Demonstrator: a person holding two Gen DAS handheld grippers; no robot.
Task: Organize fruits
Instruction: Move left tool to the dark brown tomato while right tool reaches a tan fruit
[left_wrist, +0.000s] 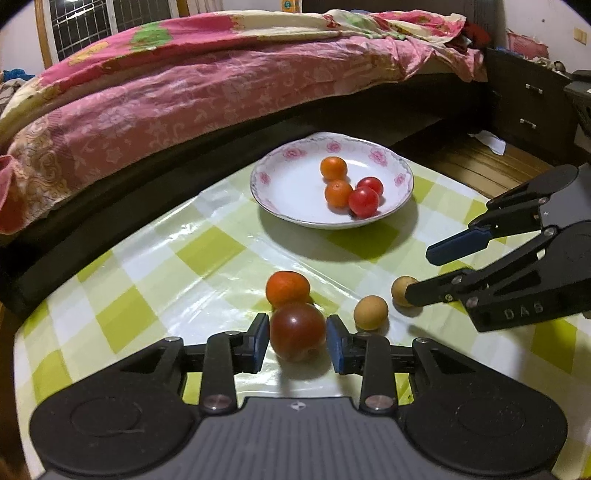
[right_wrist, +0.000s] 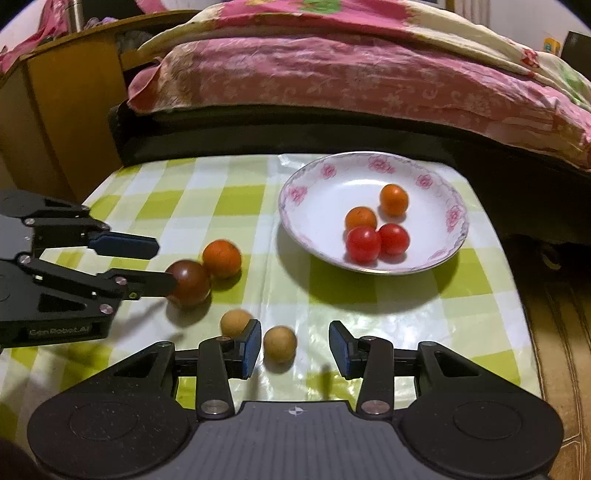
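Observation:
A dark red tomato (left_wrist: 297, 331) sits between the pads of my left gripper (left_wrist: 297, 338), which is closed around it on the checked tablecloth; it also shows in the right wrist view (right_wrist: 190, 282). An orange fruit (left_wrist: 287, 288) touches it just beyond. Two tan round fruits (left_wrist: 371, 312) (left_wrist: 402, 290) lie to the right. My right gripper (right_wrist: 293, 345) is open, with one tan fruit (right_wrist: 279, 343) between its fingers near the left pad and the other (right_wrist: 235, 323) just outside it. A white floral plate (left_wrist: 288, 218) holds two orange and two red fruits.
The table with the green checked cloth (right_wrist: 207, 206) ends close behind the plate. A bed with a pink quilt (left_wrist: 184, 85) runs along the far side. A dark dresser (left_wrist: 532, 107) stands at the right, over a wooden floor.

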